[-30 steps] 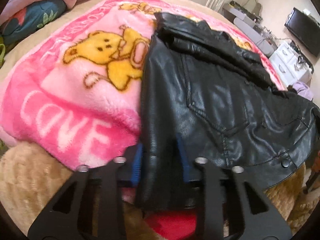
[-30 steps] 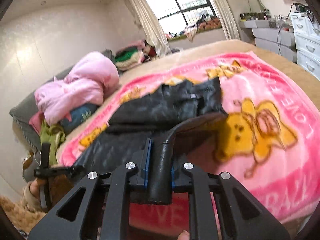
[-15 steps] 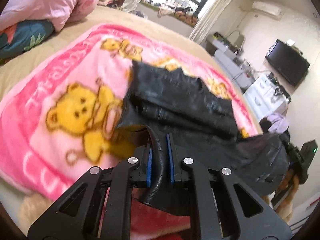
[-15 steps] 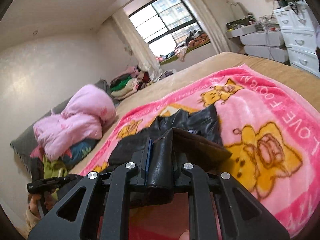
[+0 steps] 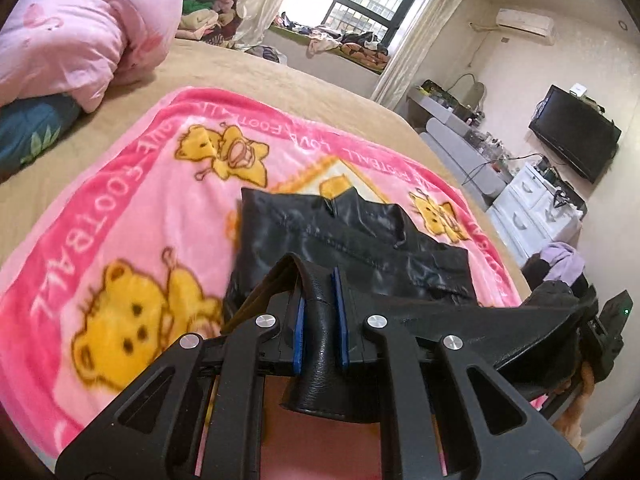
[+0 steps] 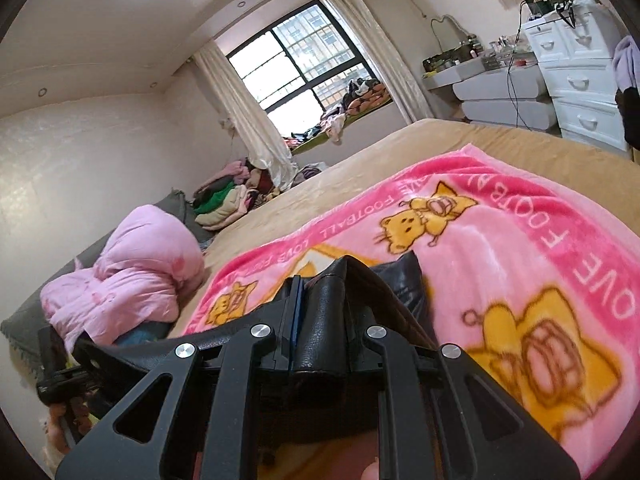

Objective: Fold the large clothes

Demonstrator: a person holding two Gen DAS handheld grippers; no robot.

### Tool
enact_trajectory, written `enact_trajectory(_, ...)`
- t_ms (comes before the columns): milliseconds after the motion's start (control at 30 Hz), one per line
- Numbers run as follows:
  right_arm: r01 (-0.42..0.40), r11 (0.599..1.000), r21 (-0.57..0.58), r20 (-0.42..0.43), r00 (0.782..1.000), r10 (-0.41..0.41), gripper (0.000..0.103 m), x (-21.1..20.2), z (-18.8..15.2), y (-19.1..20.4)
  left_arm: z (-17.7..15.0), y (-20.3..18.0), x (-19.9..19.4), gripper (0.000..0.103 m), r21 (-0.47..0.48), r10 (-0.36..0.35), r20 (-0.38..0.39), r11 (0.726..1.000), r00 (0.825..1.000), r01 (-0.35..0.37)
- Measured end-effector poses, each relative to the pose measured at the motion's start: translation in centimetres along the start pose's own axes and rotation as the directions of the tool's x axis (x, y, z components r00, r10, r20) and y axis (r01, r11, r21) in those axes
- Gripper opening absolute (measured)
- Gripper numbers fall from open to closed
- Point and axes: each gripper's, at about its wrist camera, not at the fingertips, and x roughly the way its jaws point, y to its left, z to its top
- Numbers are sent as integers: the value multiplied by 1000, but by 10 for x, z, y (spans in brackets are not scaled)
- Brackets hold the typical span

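Note:
A black leather jacket (image 5: 352, 236) lies on a pink teddy-bear blanket (image 5: 132, 208) spread over the bed. My left gripper (image 5: 320, 296) is shut on a fold of the jacket's hem, lifted off the blanket. The hem stretches taut to the right toward my right gripper (image 5: 600, 332). In the right wrist view my right gripper (image 6: 320, 300) is shut on another fold of the black jacket (image 6: 404, 284), with the left gripper (image 6: 60, 364) low at the left edge. The jacket's lower part is raised above its collar end.
A pink quilt (image 5: 76, 28) and a dark patterned pillow (image 5: 32, 128) lie at the bed's head. Clothes are piled by the window (image 6: 228, 200). White drawers (image 5: 536, 208), a grey dresser (image 6: 496, 84) and a television (image 5: 576, 136) stand along the wall.
Both grippers rose and moved forward over the bed, carrying the jacket's hem up and toward its collar. The left jaws closed tighter on the leather. The jacket's lower half now hangs lifted off the blanket.

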Motion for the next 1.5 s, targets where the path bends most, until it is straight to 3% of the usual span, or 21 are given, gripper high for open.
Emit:
enact_trajectory(200, 15, 999, -38, 19, 1000, -15, 14, 29, 2, -12, 17, -6, 25, 6, 38, 19, 6, 999, 1000, -20)
enact_trajectory(433, 65, 995, -71, -44, 997, -68, 14, 61, -1, -27, 28, -8, 56, 7, 77, 57, -2, 995, 998, -57)
enact_trajectory(1133, 161, 970, -183, -135, 973, -187, 22, 119, 7, -33, 44, 25, 118, 8, 54, 133, -88, 990, 987, -128)
enact_trajectory(1200, 163, 968, -191, -158, 968, -195, 29, 128, 7, -35, 45, 27, 120, 11, 51, 128, -85, 991, 988, -124)
enact_trajectory(1233, 163, 968, -189, -163, 967, -194, 37, 131, 8, -37, 45, 29, 119, 13, 43, 117, -82, 993, 990, -113)
enact_trajectory(1267, 161, 970, -180, -163, 968, -191, 55, 133, 7, -39, 45, 30, 119, 15, 33, 102, -82, 994, 991, -100)
enact_trajectory(1333, 185, 969, -162, -138, 968, -208, 74, 129, 8, -43, 45, 32, 118, 19, 20, 80, -80, 997, 994, -79)
enact_trajectory(1500, 186, 976, -113, -102, 975, -198, 74, 116, 16, -56, 45, 30, 111, 28, 5, 33, -56, 999, 998, -33)
